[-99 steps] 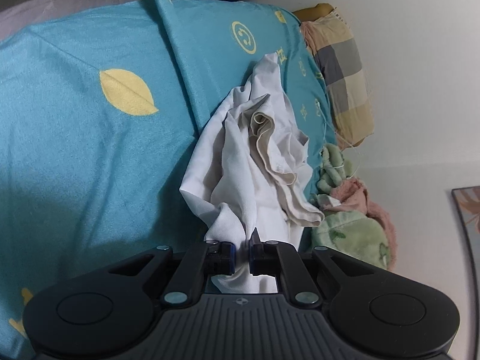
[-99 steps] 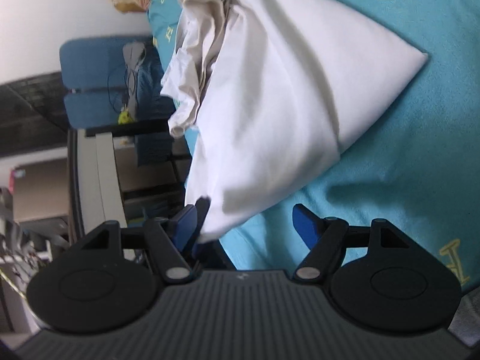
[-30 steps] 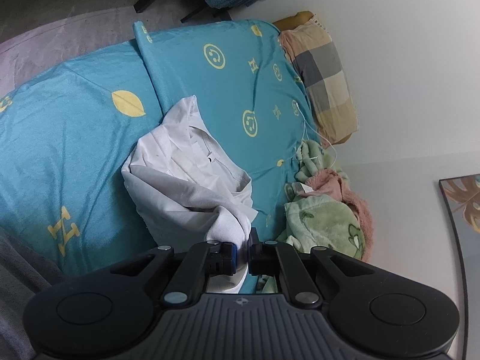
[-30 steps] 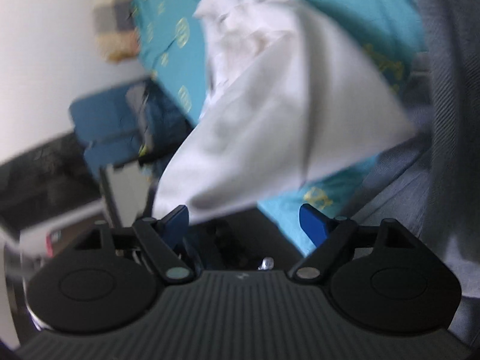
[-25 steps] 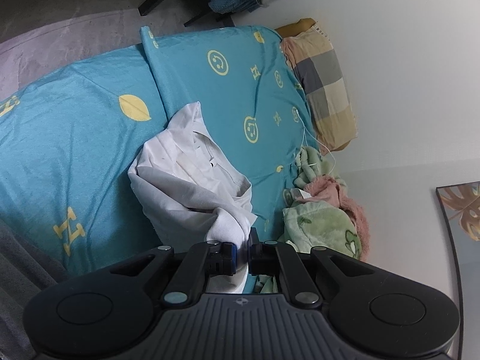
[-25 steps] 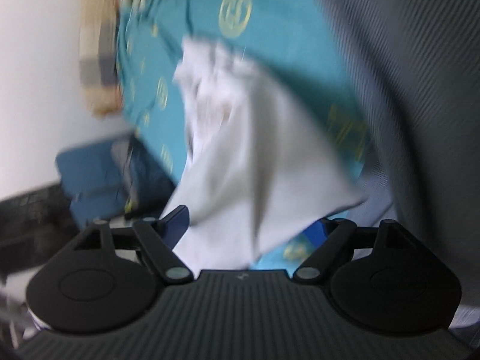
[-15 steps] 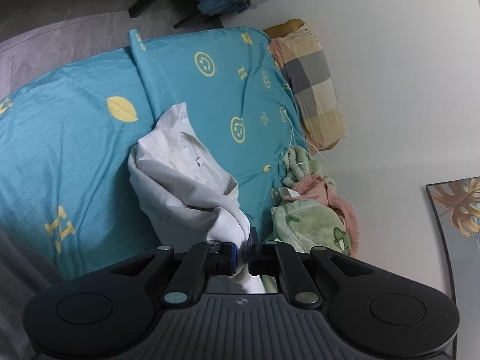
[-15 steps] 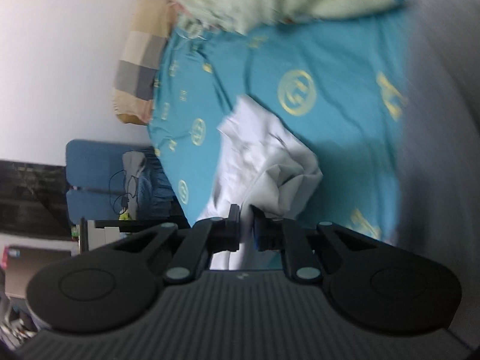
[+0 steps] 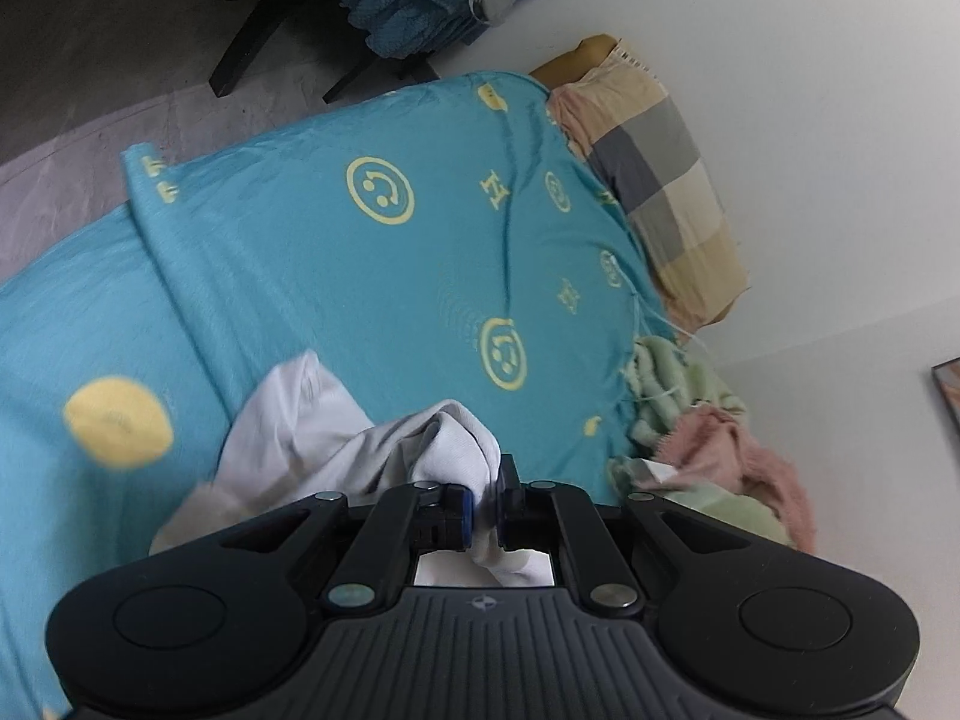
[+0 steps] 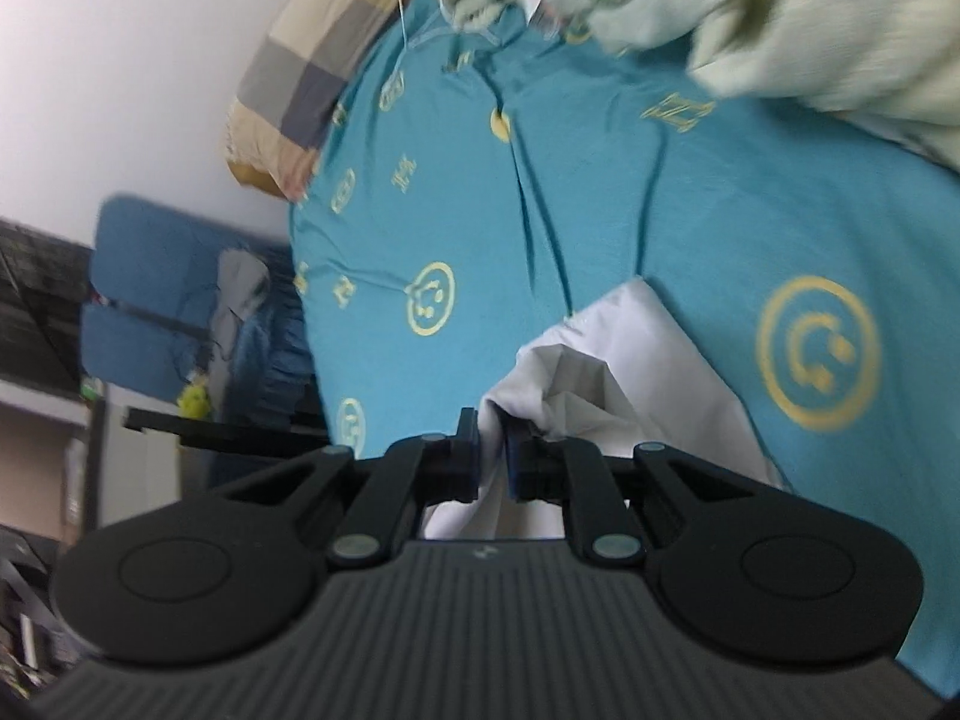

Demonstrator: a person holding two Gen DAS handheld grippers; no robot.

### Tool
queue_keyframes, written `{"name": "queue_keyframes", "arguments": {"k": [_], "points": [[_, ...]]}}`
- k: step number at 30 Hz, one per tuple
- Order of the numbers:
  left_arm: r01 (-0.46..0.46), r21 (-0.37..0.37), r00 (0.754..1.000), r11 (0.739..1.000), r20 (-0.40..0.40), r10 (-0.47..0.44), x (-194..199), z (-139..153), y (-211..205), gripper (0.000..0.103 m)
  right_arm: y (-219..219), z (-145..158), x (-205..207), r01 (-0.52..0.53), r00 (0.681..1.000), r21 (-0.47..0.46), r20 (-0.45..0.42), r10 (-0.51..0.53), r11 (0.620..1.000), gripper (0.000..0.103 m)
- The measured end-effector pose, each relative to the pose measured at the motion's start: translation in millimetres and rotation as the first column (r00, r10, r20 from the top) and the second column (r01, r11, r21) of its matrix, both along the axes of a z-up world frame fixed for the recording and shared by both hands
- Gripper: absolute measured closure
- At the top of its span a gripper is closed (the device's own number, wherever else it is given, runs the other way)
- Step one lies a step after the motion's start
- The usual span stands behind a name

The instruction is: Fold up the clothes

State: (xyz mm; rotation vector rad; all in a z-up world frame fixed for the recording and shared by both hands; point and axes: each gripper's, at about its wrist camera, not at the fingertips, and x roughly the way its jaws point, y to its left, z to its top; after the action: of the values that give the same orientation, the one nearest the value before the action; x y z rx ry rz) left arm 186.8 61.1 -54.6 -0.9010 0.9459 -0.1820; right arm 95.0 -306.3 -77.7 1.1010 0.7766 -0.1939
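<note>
Two grippers, left gripper [image 9: 485, 495] and right gripper [image 10: 492, 456], pinch one white garment [image 9: 312, 426].

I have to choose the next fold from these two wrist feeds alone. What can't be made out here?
- White garment: its lower part is hidden behind the left claw body in the left wrist view, so its type and layout are unclear.
- In the right wrist view, the right claw body covers the same cloth's near end.
- Green blanket: motion-blurred and cut by the frame edge.
- Bed's near edge: out of view.

A teal-sheeted bed [image 9: 372, 300] carries a white garment [image 9: 312, 426], a checked pillow [image 9: 660, 180] and what seems a green-pink blanket [image 9: 708, 438].
</note>
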Motion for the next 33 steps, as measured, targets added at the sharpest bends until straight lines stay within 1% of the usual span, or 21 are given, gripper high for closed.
{"name": "queue_keyframes", "arguments": {"k": [4,6,9,10,12,14,15,16,17,18,19,21,22,23,24,27,29,30,32,33], "points": [[0.02,0.037,1.0,0.999,0.002,-0.02,34.0,-44.3,-0.1,0.095,-1.3,-23.4,32.1,-0.043,0.999,-0.016,-0.021,0.043,0.999,0.091],[0.046,0.072,0.999,0.996,0.0,-0.046,44.2,-58.7,-1.2,0.095,-2.0,-35.0,48.1,-0.065,0.997,-0.023,-0.032,0.064,0.998,0.09],[0.077,0.101,0.997,0.992,-0.001,-0.077,53.8,-71.9,-0.8,0.094,-3.0,-52.6,72.1,-0.098,0.994,-0.034,-0.049,0.096,0.995,0.089],[0.088,0.109,0.996,0.99,0.003,-0.089,56.1,-73.7,-0.6,0.094,-3.4,-58.4,80.2,-0.109,0.993,-0.038,-0.055,0.107,0.993,0.089],[0.119,0.141,0.992,0.983,0.023,-0.124,55.5,-71.1,-2.7,0.09,-4.0,-70.1,96.2,-0.131,0.99,-0.045,-0.066,0.127,0.99,0.087],[0.16,0.194,0.983,0.968,0.061,-0.175,51.8,-63.3,-7.2,0.081,-4.2,-76.6,106.7,-0.154,0.986,-0.051,-0.065,0.151,0.987,0.077],[0.176,0.224,0.976,0.959,0.086,-0.199,47.5,-58.0,-9.9,0.077,-3.0,-72.0,104.0,-0.169,0.985,-0.057,-0.042,0.167,0.984,0.064],[0.19,0.254,0.968,0.948,0.111,-0.224,43.2,-52.8,-12.6,0.066,-0.6,-65.6,100.3,-0.185,0.983,-0.073,-0.015,0.185,0.98,0.047],[0.201,0.284,0.959,0.937,0.136,-0.247,38.5,-47.6,-15.3,0.053,3.6,-58.3,96.5,-0.209,0.977,-0.108,0.011,0.211,0.972,0.039],[0.205,0.314,0.95,0.927,0.162,-0.265,32.8,-42.8,-18.2,0.048,8.9,-51.0,93.2,-0.236,0.969,-0.153,0.032,0.243,0.96,0.032],[0.209,0.351,0.941,0.913,0.182,-0.286,28.2,-39.7,-22.3,0.042,14.2,-43.7,89.8,-0.261,0.96,-0.199,0.051,0.276,0.945,0.029],[0.218,0.434,0.923,0.874,0.198,-0.329,23.3,-38.9,-34.1,0.04,25.3,-35.7,86.8,-0.322,0.932,-0.288,0.073,0.356,0.902,0.03],[0.221,0.474,0.914,0.852,0.204,-0.351,20.8,-38.6,-40.0,0.039,30.0,-34.7,86.7,-0.35,0.917,-0.33,0.069,0.392,0.877,0.031],[0.223,0.509,0.907,0.831,0.205,-0.369,19.9,-39.4,-45.5,0.039,33.7,-38.1,89.2,-0.371,0.908,-0.362,0.05,0.415,0.855,0.031],[0.227,0.529,0.907,0.818,0.192,-0.376,22.9,-43.7,-49.3,0.039,37.3,-43.6,93.2,-0.388,0.902,-0.388,0.025,0.431,0.836,0.031],[0.258,0.563,0.91,0.785,0.132,-0.393,29.1,-59.6,-58.0,0.04,46.4,-58.9,102.6,-0.425,0.885,-0.457,-0.03,0.464,0.781,0.031],[0.287,0.571,0.904,0.769,0.103,-0.414,31.1,-66.6,-60.6,0.04,51.6,-68.3,107.2,-0.44,0.876,-0.498,-0.054,0.48,0.747,0.031],[0.291,0.577,0.902,0.763,0.101,-0.42,29.9,-66.8,-61.2,0.04,54.2,-72.9,109.5,-0.448,0.871,-0.517,-0.066,0.488,0.73,0.029],[0.298,0.587,0.897,0.753,0.098,-0.431,27.3,-66.4,-62.1,0.04,61.6,-72.5,110.5,-0.459,0.861,-0.549,-0.082,0.502,0.698,0.029],[0.297,0.587,0.897,0.753,0.099,-0.431,24.7,-63.9,-61.6,0.04,62.0,-70.9,108.3,-0.46,0.859,-0.554,-0.081,0.505,0.694,0.03]]}}
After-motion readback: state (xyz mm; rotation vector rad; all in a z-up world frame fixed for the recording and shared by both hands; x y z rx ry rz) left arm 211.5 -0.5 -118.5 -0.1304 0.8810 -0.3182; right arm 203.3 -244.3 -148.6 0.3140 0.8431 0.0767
